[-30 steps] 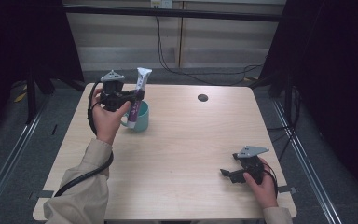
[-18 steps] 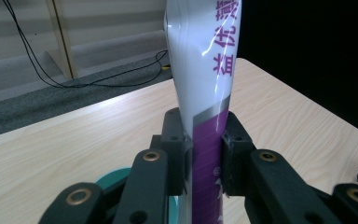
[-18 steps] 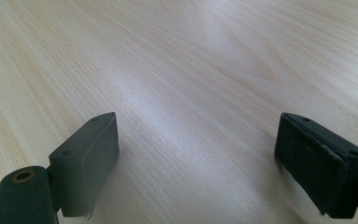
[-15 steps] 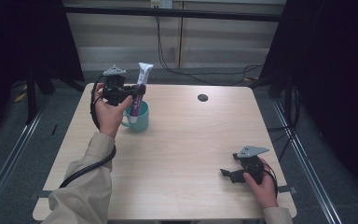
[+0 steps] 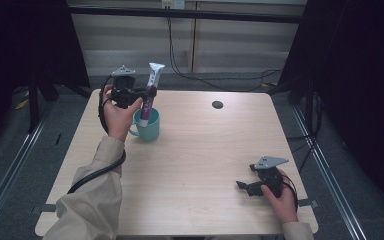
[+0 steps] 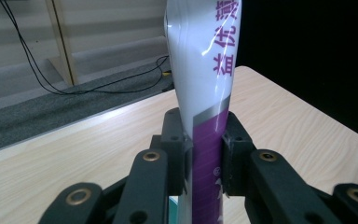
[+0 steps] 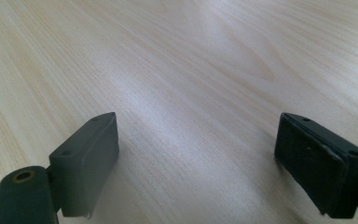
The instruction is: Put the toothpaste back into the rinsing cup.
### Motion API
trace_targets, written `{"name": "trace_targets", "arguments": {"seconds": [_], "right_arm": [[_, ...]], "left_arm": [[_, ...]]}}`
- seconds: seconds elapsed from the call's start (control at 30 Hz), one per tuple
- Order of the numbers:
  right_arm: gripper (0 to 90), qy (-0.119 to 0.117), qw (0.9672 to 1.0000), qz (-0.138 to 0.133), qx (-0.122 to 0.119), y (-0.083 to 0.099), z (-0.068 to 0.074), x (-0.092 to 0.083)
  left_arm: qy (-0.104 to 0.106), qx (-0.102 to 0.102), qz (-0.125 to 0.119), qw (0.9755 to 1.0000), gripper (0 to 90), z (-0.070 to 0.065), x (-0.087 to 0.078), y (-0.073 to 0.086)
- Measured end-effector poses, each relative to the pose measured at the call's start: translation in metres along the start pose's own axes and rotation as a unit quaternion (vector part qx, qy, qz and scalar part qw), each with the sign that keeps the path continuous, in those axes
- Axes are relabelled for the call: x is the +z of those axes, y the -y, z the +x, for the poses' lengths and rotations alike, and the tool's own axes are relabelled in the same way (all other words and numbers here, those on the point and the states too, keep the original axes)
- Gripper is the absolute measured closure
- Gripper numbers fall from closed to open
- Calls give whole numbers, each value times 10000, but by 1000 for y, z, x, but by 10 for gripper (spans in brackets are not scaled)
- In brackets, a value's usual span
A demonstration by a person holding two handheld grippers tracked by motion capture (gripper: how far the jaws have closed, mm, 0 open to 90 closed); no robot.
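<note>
A white and purple tube [image 5: 150,92] stands upright with its lower end inside a teal mug [image 5: 147,127] at the table's far left. My left gripper [image 5: 148,93] is shut on the tube's middle, above the mug. In the left gripper view both black jaws press the tube [image 6: 207,107] from either side. My right gripper [image 5: 240,185] rests low on the table near the front right edge, held by a hand. Its jaws stand wide apart in the right gripper view, my right gripper [image 7: 196,163] with bare wood between them.
The light wooden table [image 5: 205,150] has a small black round hole [image 5: 217,104] near its far edge. Black cables trail over the grey floor behind the table. Dark curtains flank both sides.
The left hand and the tube have shifted slightly right and down over the mug. The right gripper has not moved.
</note>
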State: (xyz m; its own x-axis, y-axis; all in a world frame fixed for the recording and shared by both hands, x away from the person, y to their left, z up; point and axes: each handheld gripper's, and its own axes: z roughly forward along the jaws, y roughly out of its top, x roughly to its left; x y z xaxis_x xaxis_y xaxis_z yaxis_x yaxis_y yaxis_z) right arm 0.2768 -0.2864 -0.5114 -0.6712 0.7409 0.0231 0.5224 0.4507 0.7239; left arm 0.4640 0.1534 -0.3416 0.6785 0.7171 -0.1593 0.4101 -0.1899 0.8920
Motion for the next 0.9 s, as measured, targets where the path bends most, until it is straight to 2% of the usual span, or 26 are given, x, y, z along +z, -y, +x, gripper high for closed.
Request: {"name": "trace_targets", "arguments": {"seconds": [0.53, 0.9], "right_arm": [[132, 3, 10000, -1, 11, 0, 0, 0], [132, 0, 10000, -1, 10, 0, 0, 0]], "left_arm": [[-59, 13, -17, 10000, 754, 7, 12, -3], [-69, 48, 26, 10000, 753, 13, 28, 0]]}}
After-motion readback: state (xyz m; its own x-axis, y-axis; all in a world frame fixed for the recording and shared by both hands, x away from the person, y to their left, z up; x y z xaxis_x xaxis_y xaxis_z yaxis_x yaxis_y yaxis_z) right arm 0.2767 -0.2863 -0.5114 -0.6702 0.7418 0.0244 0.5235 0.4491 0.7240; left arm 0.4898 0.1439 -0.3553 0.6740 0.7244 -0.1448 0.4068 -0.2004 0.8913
